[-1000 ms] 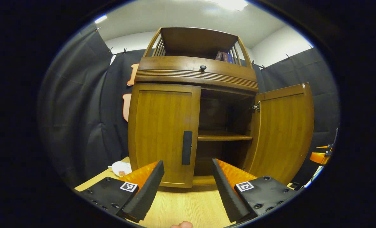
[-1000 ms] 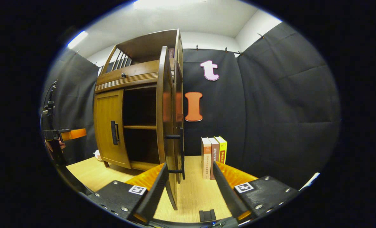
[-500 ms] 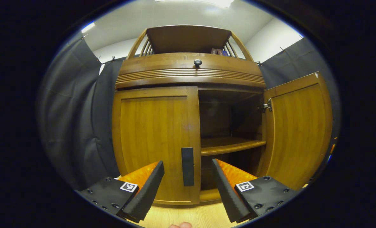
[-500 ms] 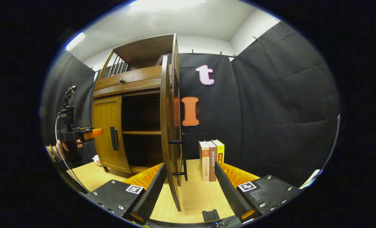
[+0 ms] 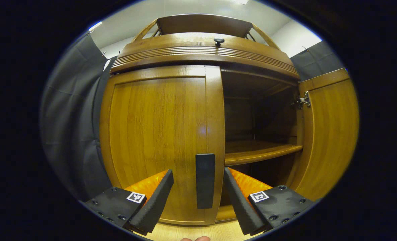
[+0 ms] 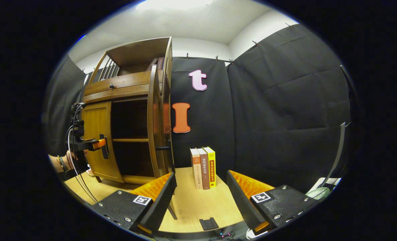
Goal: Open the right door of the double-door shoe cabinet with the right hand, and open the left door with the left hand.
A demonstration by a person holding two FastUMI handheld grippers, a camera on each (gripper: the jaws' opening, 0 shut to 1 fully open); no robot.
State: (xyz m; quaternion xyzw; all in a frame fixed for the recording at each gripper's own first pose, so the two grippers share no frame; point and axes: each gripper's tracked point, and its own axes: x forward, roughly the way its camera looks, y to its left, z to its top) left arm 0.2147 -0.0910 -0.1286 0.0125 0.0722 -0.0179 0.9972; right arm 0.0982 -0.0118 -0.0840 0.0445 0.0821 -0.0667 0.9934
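Note:
The wooden shoe cabinet [image 5: 201,50] stands close in the left gripper view. Its left door [image 5: 158,134] is closed, with a dark vertical handle [image 5: 205,180] on it. My left gripper [image 5: 198,190] is open, its fingers on either side of that handle and just short of it. The right door [image 5: 328,134] is swung wide open, showing a shelf [image 5: 258,152] inside. In the right gripper view my right gripper [image 6: 200,197] is open and holds nothing, with the opened right door [image 6: 156,124] edge-on to its left. The left gripper [image 6: 96,144] also appears there, at the left door's handle.
Three upright books [image 6: 203,167] stand on the light wooden table [image 6: 198,207] beside the cabinet. A small dark block [image 6: 208,223] lies near the table's front edge. A person's hand [image 6: 64,160] holds the left gripper. Black cloth walls surround the booth.
My left gripper has moved in toward the left door until its handle sits between the fingers. My right gripper has drawn back and turned right, away from the opened right door.

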